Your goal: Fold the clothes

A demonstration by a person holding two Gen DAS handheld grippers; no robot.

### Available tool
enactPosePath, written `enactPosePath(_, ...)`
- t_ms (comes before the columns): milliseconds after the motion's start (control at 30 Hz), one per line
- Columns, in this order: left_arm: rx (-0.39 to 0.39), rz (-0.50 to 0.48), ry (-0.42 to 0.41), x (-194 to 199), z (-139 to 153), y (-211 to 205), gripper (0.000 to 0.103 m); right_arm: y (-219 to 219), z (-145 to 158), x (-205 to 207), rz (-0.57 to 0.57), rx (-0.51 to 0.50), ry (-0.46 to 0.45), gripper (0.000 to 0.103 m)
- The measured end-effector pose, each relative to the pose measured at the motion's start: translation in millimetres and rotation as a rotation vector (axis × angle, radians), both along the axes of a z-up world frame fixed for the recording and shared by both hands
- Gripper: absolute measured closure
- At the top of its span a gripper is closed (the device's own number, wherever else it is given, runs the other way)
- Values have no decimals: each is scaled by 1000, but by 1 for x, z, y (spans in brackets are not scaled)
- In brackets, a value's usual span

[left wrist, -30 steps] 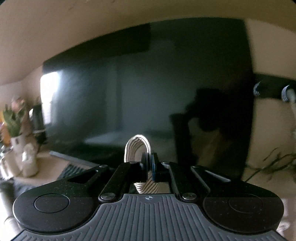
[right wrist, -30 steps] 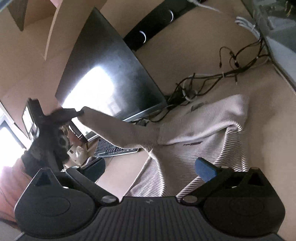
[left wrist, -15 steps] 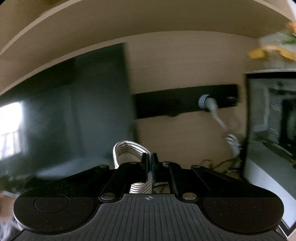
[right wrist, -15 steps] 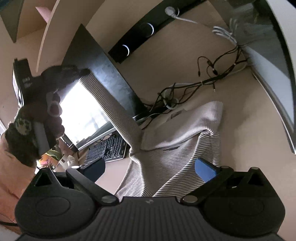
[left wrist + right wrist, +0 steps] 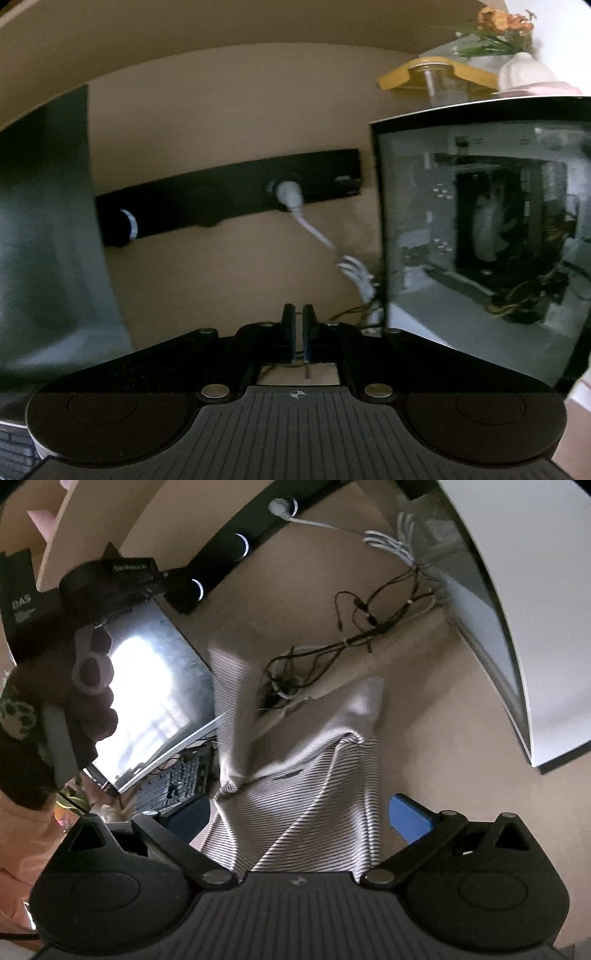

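A beige garment with thin dark stripes lies crumpled on the tan desk, right under my right gripper. That gripper is open, its blue pads spread on either side of the cloth without touching it. One sleeve stands up blurred in the air, left of the garment's body and free of any grip. A hand holds my left gripper at the upper left, apart from the sleeve. In the left wrist view my left gripper is shut with no cloth between its fingers.
A dark monitor and a keyboard stand to the left of the garment. A tangle of cables lies behind it. A glass-sided computer case rises on the right. A black socket strip runs along the back wall.
The left gripper swung right, from facing the monitor to facing the computer case. The striped sleeve it held no longer shows between its fingers and now hangs loose in the air.
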State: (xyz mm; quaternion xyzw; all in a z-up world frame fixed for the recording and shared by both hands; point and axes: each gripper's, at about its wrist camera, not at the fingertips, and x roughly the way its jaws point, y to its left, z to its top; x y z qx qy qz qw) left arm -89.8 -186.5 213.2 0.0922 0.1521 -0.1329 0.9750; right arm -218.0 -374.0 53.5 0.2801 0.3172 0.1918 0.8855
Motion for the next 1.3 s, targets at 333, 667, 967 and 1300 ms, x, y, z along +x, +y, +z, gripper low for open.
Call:
enactPosePath(333,-63,26,102,0,-33,36,64,16,-7,4,-10,-32,43,0)
enactPosePath(667,-167,186,473,-31,-131,151,26,88,-29,18,86,-125,147,0)
enactPosePath(967,-309,181,650,-59,-186,211,26,120,-39,27,-75,-313,180,0)
enactPosePath(1300,-322,125,680,-36,-211,202,16,154,-51,65,80,-539,147,0)
